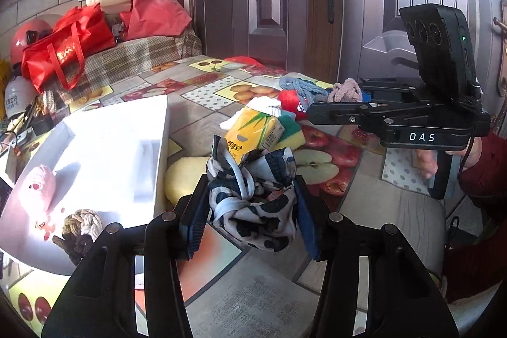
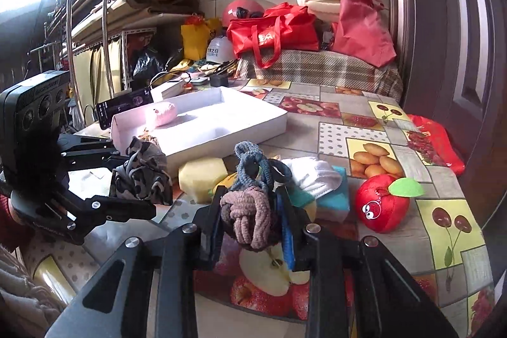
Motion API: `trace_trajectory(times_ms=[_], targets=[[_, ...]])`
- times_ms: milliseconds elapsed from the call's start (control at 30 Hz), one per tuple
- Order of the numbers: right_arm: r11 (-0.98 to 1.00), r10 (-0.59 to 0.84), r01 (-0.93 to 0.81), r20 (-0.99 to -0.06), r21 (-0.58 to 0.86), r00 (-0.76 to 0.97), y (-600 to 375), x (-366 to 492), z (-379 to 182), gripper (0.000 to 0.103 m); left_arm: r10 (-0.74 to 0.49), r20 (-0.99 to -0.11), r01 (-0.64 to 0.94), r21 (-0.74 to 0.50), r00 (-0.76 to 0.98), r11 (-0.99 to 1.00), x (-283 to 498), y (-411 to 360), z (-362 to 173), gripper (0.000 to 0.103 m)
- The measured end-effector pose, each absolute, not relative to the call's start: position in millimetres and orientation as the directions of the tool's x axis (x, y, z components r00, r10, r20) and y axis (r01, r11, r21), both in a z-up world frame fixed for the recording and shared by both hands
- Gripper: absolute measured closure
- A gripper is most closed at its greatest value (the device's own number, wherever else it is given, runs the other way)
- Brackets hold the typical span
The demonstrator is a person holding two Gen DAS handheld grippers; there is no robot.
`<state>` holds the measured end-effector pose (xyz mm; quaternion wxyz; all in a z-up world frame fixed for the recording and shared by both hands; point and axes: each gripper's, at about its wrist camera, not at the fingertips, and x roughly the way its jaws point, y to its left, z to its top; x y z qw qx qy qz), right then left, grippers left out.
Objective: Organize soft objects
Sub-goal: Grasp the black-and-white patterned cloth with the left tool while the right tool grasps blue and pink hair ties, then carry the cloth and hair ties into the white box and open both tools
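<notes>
Nearest your left lens: left gripper [image 1: 250, 211] clamped on the black-and-white patterned cloth [image 1: 253, 205], bundle lifted clear of the fruit-print tablecloth [image 1: 389, 201]. Right gripper [image 2: 250, 220] pinched tight on the knotted pink-brown cord [image 2: 247, 217], blue-grey cord [image 2: 253, 163] looped off its far end.

White tray [image 2: 247, 125] sits far left, already holding the pink plush [image 2: 160, 113] and a braided rope knot [image 1: 83, 222] at its near corner.

Step in hand, by my reading: carry both loads to the tray. Keep each grip firm, lift high enough to clear the tray wall, and watch the trailing blue-grey cord (it may snag the pile). Release over bare tray floor.

Still on the table: apple plush [image 2: 381, 205], tissue pack [image 1: 253, 132], sponges, white cloth.

Hard to tell: whether the two cords are tied together. Tray's left end is cut off and glare-washed.
</notes>
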<state>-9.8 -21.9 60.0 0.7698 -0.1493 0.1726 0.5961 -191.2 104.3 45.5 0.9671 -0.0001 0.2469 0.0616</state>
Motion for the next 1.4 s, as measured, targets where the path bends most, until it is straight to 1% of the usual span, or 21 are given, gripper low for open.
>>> trace_trajectory(times_ms=[67,133,200,400,600,967,1067,1167,1267,1400], targets=[[0.295,0.87,-0.955,-0.415,0.001,0.268,-17.0,-6.0,60.4,0.074,0.199,-0.417,-0.184,0.075,0.887,0.98,-197.1,108.0,50.2,0.053],[0.333,0.862,-0.943,-0.412,0.017,0.297,-10.7,-3.8,59.8,0.073,0.25,-0.386,-0.232,0.094,0.888,0.968,-200.2,111.5,51.9,0.053],[0.362,0.862,-0.932,-0.393,0.031,0.321,-8.2,-1.3,61.6,0.073,0.261,-0.378,-0.245,0.09,0.888,0.965,-201.5,115.4,52.5,0.053],[0.4,0.852,-0.915,-0.389,0.05,0.351,-0.9,1.5,61.4,0.073,0.304,-0.362,-0.287,0.1,0.881,0.953,-207.6,127.2,51.0,0.053],[0.383,0.857,-0.923,-0.388,0.037,0.34,12.3,-7.4,59.7,0.073,0.429,-0.313,-0.415,0.113,0.847,0.903,-212.7,146.6,52.6,0.053],[0.319,0.869,-0.948,-0.395,-0.016,0.299,53.3,-34.9,55.5,0.073,0.555,-0.305,-0.588,-0.02,0.774,0.809,-233.4,221.4,49.8,0.053],[0.283,0.877,-0.959,-0.396,-0.031,0.272,68.9,-46.2,54.6,0.073,0.579,-0.319,-0.627,-0.063,0.75,0.777,-239.1,240.4,48.4,0.053],[0.217,0.889,-0.976,-0.406,-0.034,0.212,84.7,-60.4,53.7,0.073,0.573,-0.344,-0.644,-0.137,0.744,0.753,-246.3,256.3,45.7,0.053],[0.126,0.888,-0.992,-0.443,-0.027,0.124,103.9,-77.0,50.5,0.073,0.57,-0.352,-0.653,-0.191,0.742,0.733,-250.8,265.2,44.4,0.053],[-0.011,0.84,-0.999,-0.543,0.038,-0.029,134.3,-91.3,39.9,0.074,0.574,-0.348,-0.658,-0.206,0.741,0.724,-252.4,264.9,44.0,0.053]])
